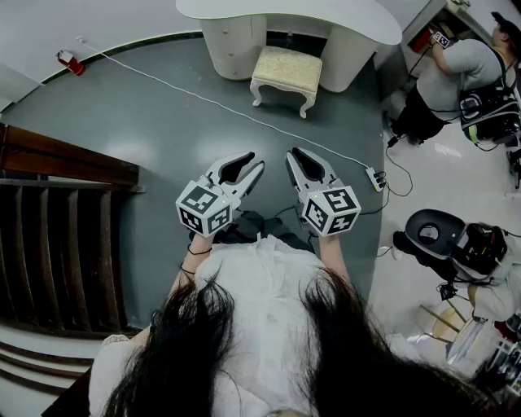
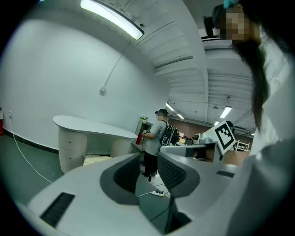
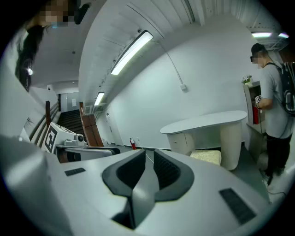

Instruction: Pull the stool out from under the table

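Note:
A cream-cushioned stool (image 1: 285, 72) with white curved legs stands half under the white curved table (image 1: 358, 18) at the far end of the grey floor. Both grippers hover in front of my chest, well short of the stool, and point toward it. The left gripper (image 1: 257, 166) is shut with nothing in it. The right gripper (image 1: 292, 154) is likewise shut and holds nothing. In the left gripper view the stool (image 2: 97, 160) shows beneath the table (image 2: 92, 126), beyond the left gripper (image 2: 149, 171). The right gripper view has the stool (image 3: 206, 156) under the table (image 3: 207, 122), past the right gripper (image 3: 148, 160).
A white cable (image 1: 203, 96) crosses the floor to a power strip (image 1: 375, 177). A person (image 1: 456, 73) stands at a cabinet on the right, and another person (image 1: 488, 277) sits at lower right. Dark wooden stairs (image 1: 65, 220) fill the left. A red extinguisher (image 1: 69, 61) is by the wall.

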Motion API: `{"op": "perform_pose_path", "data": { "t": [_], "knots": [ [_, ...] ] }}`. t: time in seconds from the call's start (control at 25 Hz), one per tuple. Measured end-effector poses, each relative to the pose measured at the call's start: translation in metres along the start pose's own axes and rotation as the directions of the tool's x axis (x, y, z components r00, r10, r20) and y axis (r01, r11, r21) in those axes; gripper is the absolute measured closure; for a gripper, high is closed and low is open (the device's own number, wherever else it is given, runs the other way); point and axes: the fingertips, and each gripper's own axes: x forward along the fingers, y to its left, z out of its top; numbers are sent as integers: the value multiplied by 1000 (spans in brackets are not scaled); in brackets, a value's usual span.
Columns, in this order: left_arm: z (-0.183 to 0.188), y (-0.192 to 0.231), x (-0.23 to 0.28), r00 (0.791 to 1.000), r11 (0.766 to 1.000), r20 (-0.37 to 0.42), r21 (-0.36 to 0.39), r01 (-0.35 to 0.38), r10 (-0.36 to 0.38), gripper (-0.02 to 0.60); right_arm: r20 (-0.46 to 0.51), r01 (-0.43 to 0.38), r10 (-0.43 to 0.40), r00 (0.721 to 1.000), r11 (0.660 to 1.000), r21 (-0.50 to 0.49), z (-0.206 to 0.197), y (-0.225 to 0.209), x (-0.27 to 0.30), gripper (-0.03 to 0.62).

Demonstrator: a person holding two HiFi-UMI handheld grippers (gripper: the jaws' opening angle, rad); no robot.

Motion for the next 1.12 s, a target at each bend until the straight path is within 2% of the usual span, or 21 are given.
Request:
{"op": "perform_pose_path", "data": {
  "t": [0.24,0.68,1.12],
  "knots": [
    [3,-6,9,1000,1000,1,9,-6,6,456,24,-1,1,1000,1000,17,7,-12,-10,525],
    [-3,-26,34,1000,1000,8,16,-5,5,456,20,2,-3,1000,999,45,-5,-42,-35,525],
    [-9,-35,56,1000,1000,-27,8,-7,7,456,20,21,-23,1000,993,113,-17,-78,-47,525]
  ]
}}
